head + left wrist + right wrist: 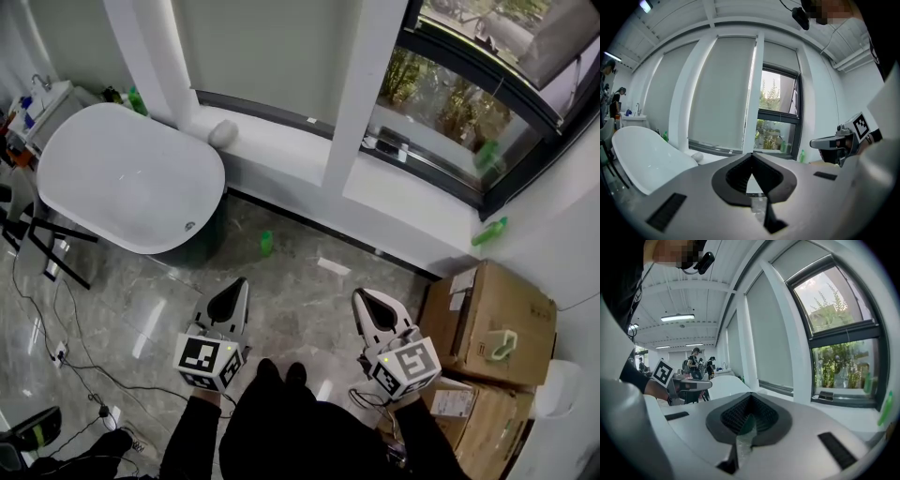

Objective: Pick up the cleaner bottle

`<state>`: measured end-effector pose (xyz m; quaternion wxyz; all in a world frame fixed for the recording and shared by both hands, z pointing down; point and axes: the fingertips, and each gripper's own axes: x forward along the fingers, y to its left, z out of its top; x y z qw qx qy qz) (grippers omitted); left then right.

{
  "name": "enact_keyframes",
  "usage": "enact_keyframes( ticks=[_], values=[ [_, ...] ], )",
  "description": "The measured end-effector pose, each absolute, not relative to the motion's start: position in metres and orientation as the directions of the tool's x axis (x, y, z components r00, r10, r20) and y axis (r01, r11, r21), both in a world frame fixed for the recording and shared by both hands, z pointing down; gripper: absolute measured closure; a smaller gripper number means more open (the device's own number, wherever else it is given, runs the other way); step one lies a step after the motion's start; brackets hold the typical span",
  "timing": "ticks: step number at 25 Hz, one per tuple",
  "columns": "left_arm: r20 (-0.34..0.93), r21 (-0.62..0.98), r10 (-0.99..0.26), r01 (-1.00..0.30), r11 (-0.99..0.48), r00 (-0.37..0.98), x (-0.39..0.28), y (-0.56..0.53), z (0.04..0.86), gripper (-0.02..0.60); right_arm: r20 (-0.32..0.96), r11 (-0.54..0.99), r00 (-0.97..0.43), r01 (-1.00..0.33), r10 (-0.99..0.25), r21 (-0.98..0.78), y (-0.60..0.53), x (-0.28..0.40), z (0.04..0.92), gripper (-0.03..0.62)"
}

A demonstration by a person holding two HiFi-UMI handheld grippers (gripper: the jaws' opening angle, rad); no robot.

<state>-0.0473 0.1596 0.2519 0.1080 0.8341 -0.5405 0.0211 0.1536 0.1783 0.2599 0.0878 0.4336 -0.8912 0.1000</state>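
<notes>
A small green bottle [266, 242] stands on the marble floor beside the bathtub, ahead of both grippers. A second green bottle [489, 231] lies on the window ledge at the right; it shows as well in the left gripper view [802, 156] and in the right gripper view [884, 408]. My left gripper [238, 284] and right gripper [365, 299] are held side by side above the floor, pointing toward the window wall. Both are shut, with nothing between the jaws [752, 157] [750, 397]. Neither gripper touches a bottle.
A white bathtub [131, 178] fills the left. The white window ledge [309, 155] runs along the wall, with a round white object [223, 133] on it. Cardboard boxes [487, 323] stand at the right. Cables [56, 309] trail over the floor at the left. The person's shoes [281, 373] are between the grippers.
</notes>
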Motion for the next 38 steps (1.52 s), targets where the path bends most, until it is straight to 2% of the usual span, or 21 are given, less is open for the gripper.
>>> enact_keyframes(
  ticks=[10, 17, 29, 38],
  values=[
    [0.163, 0.153, -0.906, -0.917, -0.368, 0.391, -0.062, 0.146, 0.255, 0.575, 0.248, 0.588, -0.595, -0.801, -0.764, -0.112, 0.164, 0.158, 0.265, 0.592],
    [0.161, 0.155, -0.913, -0.923, -0.353, 0.376, -0.087, 0.094, 0.263, 0.575, 0.257, 0.561, -0.572, -0.819, -0.779, -0.122, 0.116, 0.144, 0.27, 0.592],
    [0.175, 0.131, -0.878, -0.895, -0.427, 0.445, -0.121, -0.008, 0.266, 0.575, 0.277, 0.564, -0.57, -0.819, -0.774, -0.107, 0.019, 0.083, 0.267, 0.592],
    [0.176, 0.167, -0.864, -0.88, -0.445, 0.471, -0.125, -0.048, 0.277, 0.575, 0.323, 0.558, -0.552, -0.825, -0.769, -0.083, -0.012, 0.077, 0.273, 0.592]
  ],
)
